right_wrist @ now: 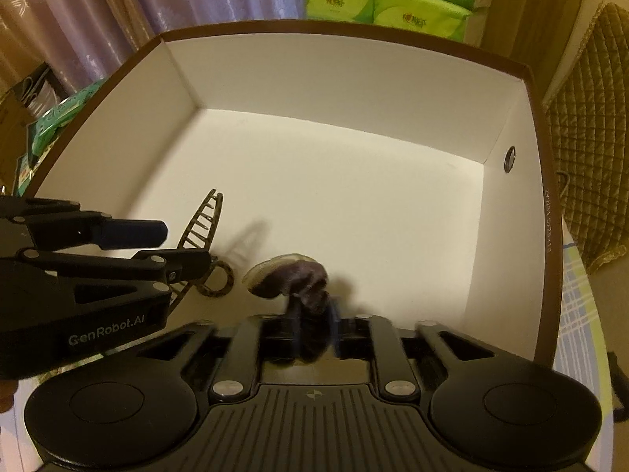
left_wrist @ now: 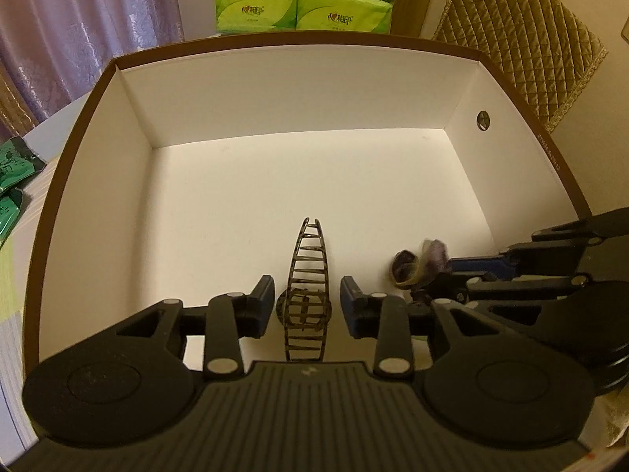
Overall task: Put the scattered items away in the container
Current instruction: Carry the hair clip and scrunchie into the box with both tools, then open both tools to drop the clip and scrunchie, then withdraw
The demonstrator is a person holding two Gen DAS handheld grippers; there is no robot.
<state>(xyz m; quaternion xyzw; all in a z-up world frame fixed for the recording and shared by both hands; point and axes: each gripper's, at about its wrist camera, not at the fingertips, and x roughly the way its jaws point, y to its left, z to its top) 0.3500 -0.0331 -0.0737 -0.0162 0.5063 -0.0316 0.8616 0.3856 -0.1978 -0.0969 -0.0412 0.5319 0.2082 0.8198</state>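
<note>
A white box with a brown rim (left_wrist: 275, 39) (right_wrist: 314, 25) fills both views. A brown mottled hair clip (left_wrist: 307, 271) (right_wrist: 204, 220) rests on the box floor between the blue pads of my left gripper (left_wrist: 307, 303) (right_wrist: 173, 247), with a gap on each side, so that gripper is open. A purple hair tie with a pale ring (right_wrist: 298, 279) (left_wrist: 416, 265) shows blurred on the floor at the tips of my right gripper (right_wrist: 314, 320) (left_wrist: 440, 279). Its fingers are smeared and stand slightly apart around the tie's near end, not visibly pressing it.
Green tissue packs (left_wrist: 298, 8) (right_wrist: 393, 4) are stacked behind the box, with a purple curtain (left_wrist: 78, 19) to the left. A quilted gold cover (left_wrist: 523, 47) stands at the right. Green packets (left_wrist: 11, 173) (right_wrist: 59, 118) lie outside the left wall. The two grippers are close side by side.
</note>
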